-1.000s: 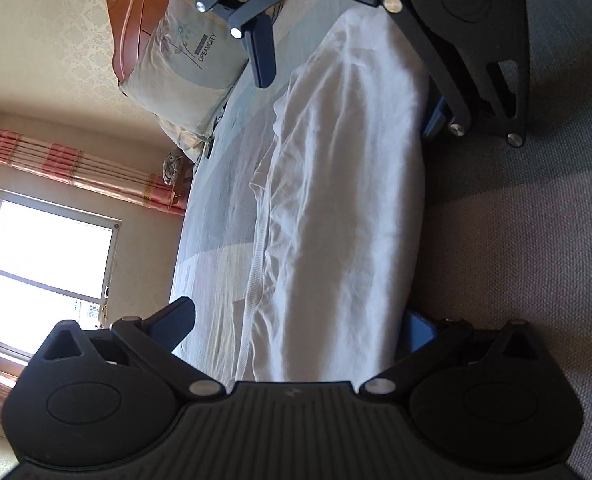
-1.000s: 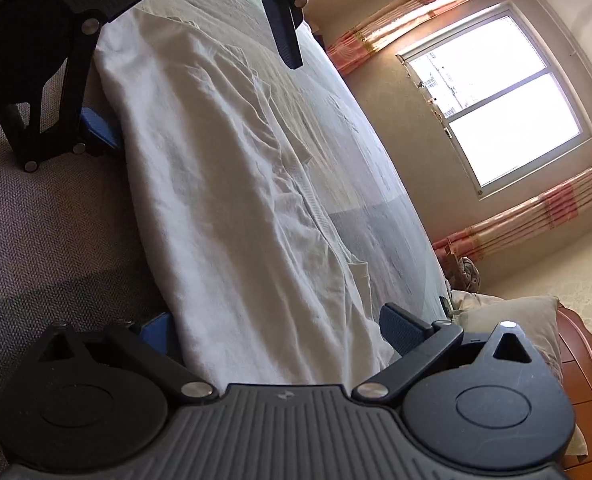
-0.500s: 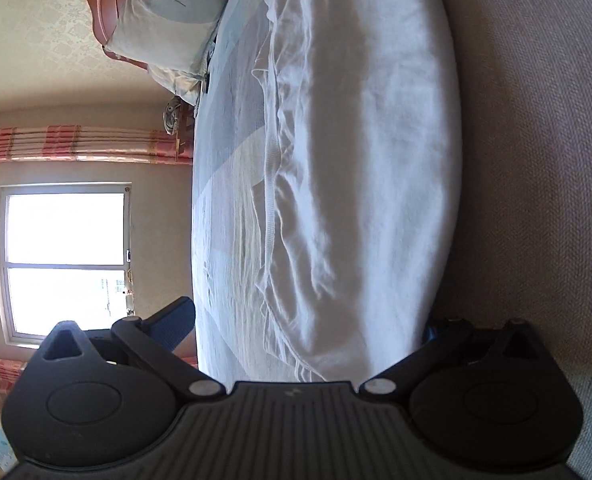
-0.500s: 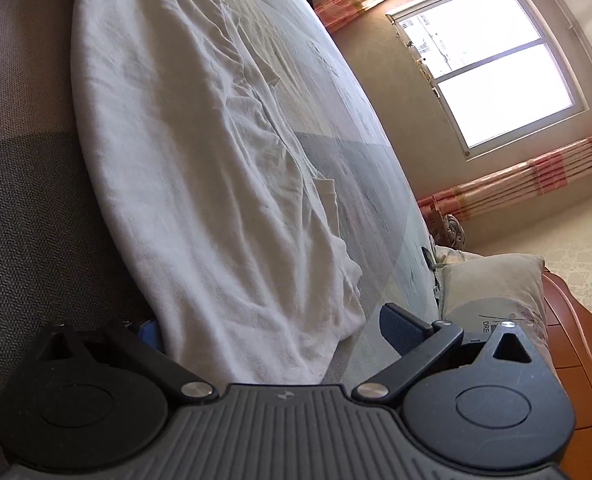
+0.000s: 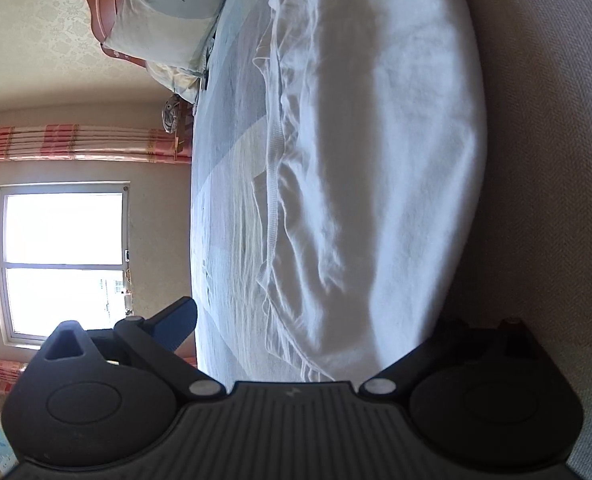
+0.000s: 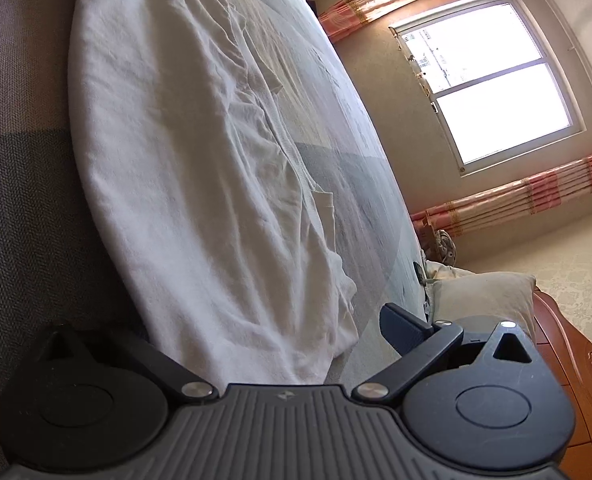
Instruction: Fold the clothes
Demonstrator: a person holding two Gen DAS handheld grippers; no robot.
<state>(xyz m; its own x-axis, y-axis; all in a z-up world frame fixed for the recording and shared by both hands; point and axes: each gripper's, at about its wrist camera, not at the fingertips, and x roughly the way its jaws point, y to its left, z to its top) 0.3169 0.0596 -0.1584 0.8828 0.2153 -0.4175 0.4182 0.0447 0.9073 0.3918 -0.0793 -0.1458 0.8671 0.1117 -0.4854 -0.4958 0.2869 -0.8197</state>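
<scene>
A white garment (image 5: 375,168) lies stretched out and wrinkled on the bed, also visible in the right wrist view (image 6: 184,168). My left gripper (image 5: 315,332) straddles one end of it and its jaws are closing. One blue pad (image 5: 176,326) stands clear above the sheet, while the other finger is hidden at the cloth's far edge. My right gripper (image 6: 256,332) straddles the opposite end with its jaws wide. One pad (image 6: 401,328) hangs free over the sheet and the other is hidden beside the cloth. No pad visibly presses the fabric.
The pale grey-blue bed sheet (image 5: 232,200) runs beside the garment, with a brownish woven cover (image 5: 543,200) on the other side. A printed pillow (image 5: 172,12) leans on the wooden headboard (image 6: 567,352). A bright window (image 6: 491,80) with striped curtains is behind.
Both grippers slid apart along the garment to its ends, so each has left the other's view. The left view has rolled, and the garment's ends now lie between the fingers.
</scene>
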